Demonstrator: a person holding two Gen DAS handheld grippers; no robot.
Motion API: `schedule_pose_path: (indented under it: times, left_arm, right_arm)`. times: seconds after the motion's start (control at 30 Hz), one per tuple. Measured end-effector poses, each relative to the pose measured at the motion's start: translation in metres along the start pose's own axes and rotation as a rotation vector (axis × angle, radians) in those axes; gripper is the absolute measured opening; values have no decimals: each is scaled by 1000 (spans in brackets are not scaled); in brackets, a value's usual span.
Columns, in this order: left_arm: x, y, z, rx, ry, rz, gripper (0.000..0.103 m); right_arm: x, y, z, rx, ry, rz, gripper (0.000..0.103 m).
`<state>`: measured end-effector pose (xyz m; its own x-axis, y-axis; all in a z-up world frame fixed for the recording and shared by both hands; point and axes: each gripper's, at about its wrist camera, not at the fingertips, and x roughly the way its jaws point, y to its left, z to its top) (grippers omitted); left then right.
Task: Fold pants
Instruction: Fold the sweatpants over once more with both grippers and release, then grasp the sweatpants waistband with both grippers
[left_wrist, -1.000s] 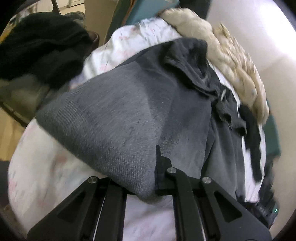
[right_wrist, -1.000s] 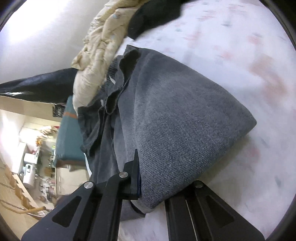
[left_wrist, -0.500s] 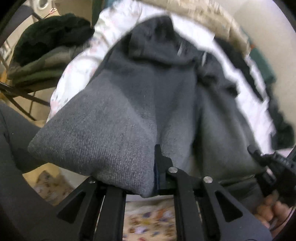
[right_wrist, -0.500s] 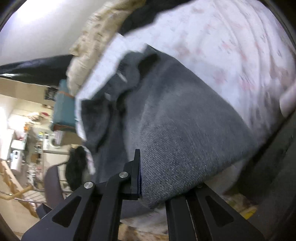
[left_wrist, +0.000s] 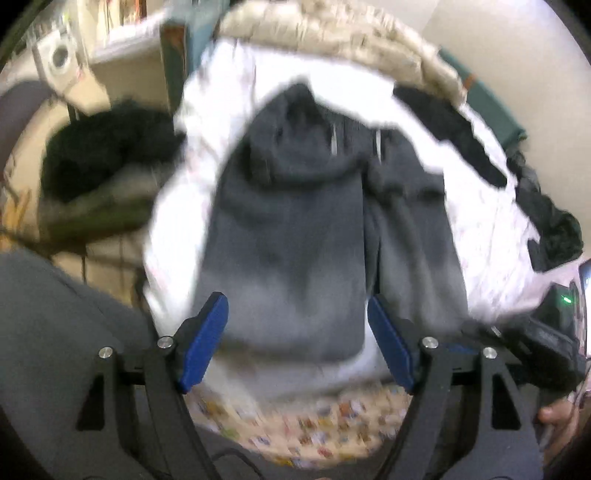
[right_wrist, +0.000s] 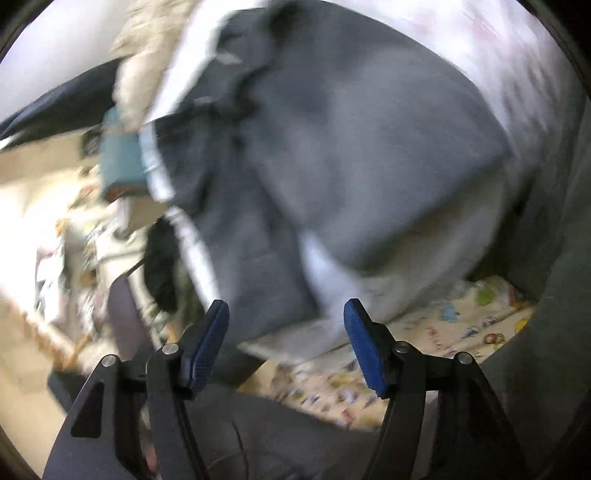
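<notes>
The grey pants (left_wrist: 295, 240) lie flat on the white bed sheet (left_wrist: 184, 206), straight ahead of the left gripper (left_wrist: 297, 341), legs side by side and waistband at the far end. That gripper's jaws are opening, blue pads (left_wrist: 205, 341) wide, no cloth pinched between them. The right gripper (right_wrist: 286, 343) is opening too, nothing clamped, the pants (right_wrist: 351, 166) ahead of and above it. Left of the left gripper sits a dark clothes pile (left_wrist: 107, 147); beyond the pants, a cream quilt (left_wrist: 332, 29); below, a patterned mat (left_wrist: 314, 432). Both views are blurred.
</notes>
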<state>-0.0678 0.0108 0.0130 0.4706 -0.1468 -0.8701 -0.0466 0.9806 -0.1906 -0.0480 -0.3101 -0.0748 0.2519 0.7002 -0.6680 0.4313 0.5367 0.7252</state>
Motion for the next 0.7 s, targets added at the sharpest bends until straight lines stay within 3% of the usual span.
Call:
schedule_pose_path:
  times: [0.1, 0.17, 0.27, 0.37, 0.47, 0.6, 0.7]
  left_arm:
    - [-5, 5, 45, 29, -78, 32, 79]
    - [5, 10, 74, 32, -96, 52, 80]
    - [37, 9, 119, 76, -108, 116, 80]
    - [97, 4, 165, 125, -37, 159, 80]
    - [150, 3, 201, 135, 10, 177, 80]
    - [209, -10, 235, 222, 10, 199, 80]
    - [257, -11, 253, 301, 40, 267, 80]
  right_arm:
    - [-26, 38, 16, -163, -41, 11, 67]
    - [-46, 64, 41, -276, -127, -10, 67]
    - [-65, 90, 91, -344, -256, -48, 67]
    - [-64, 107, 146, -344, -329, -70, 67]
    - [-47, 113, 198, -339, -347, -104, 67]
    - [-7, 111, 263, -329, -329, -175, 67]
    - [25, 109, 301, -346, -288, -234, 67]
